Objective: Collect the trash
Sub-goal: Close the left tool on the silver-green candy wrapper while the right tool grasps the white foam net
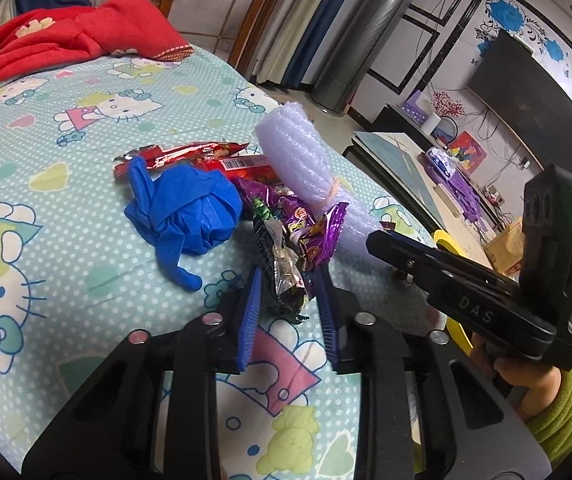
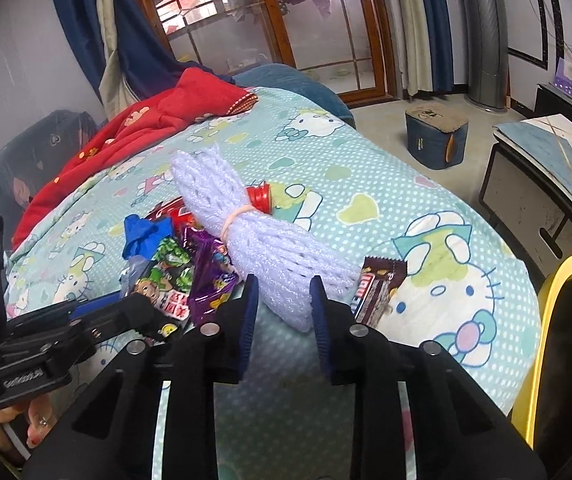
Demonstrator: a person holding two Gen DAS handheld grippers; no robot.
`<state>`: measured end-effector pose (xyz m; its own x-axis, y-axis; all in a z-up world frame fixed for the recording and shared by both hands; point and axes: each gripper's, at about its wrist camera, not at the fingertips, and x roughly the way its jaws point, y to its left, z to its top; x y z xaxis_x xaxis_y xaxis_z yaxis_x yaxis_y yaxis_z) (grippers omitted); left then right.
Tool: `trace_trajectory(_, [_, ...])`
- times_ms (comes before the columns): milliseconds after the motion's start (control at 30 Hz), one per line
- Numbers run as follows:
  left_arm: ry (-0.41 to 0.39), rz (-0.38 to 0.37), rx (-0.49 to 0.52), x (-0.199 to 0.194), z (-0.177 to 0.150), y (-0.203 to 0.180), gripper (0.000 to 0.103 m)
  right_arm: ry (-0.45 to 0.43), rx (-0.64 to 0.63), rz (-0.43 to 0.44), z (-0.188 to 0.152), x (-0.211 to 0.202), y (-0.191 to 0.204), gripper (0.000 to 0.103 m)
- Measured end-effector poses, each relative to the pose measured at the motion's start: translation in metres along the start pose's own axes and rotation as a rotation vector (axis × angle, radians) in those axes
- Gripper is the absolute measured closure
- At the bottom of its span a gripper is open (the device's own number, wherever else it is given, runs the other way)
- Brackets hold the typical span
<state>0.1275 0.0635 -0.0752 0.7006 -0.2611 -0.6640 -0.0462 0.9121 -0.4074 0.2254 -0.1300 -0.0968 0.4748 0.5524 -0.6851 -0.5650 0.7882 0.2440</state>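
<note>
Evidently heaped mid-bed (image 1: 86,128) for easy gathering: one foam-net bundle (image 2: 262,248) tied with a band, one crumpled blue glove (image 1: 182,212), roughly five snack wrappers. Left tool (image 1: 286,300) clamped on a dark crinkled wrapper (image 1: 282,272); right tool (image 2: 282,300) pinching the foam bundle's near end, likely for lifting toward the yellow-rimmed bin (image 2: 553,304) beside the bed

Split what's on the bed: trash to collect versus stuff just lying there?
Trash: foam net bundle, blue glove, purple wrapper, red wrapper, chocolate bar wrapper.
Not trash: red blanket, patterned bedsheet.
</note>
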Motion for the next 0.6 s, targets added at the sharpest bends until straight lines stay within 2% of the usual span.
trace_trajectory(167, [0.001, -0.003, -0.004, -0.002, -0.002, 0.0, 0.095, -0.024, 0.02, 0.011, -0.006, -0.011, 0.003, 0.086])
trace_trajectory(400, [-0.008, -0.004, 0.014, -0.008, -0.004, -0.004, 0.095, -0.079, 0.064, 0.03, -0.011, -0.032, 0.005, 0.087])
trace_trajectory(600, [-0.055, -0.006, 0.047, -0.024, 0.001, -0.012, 0.096, -0.118, 0.096, 0.046, -0.012, -0.048, 0.005, 0.088])
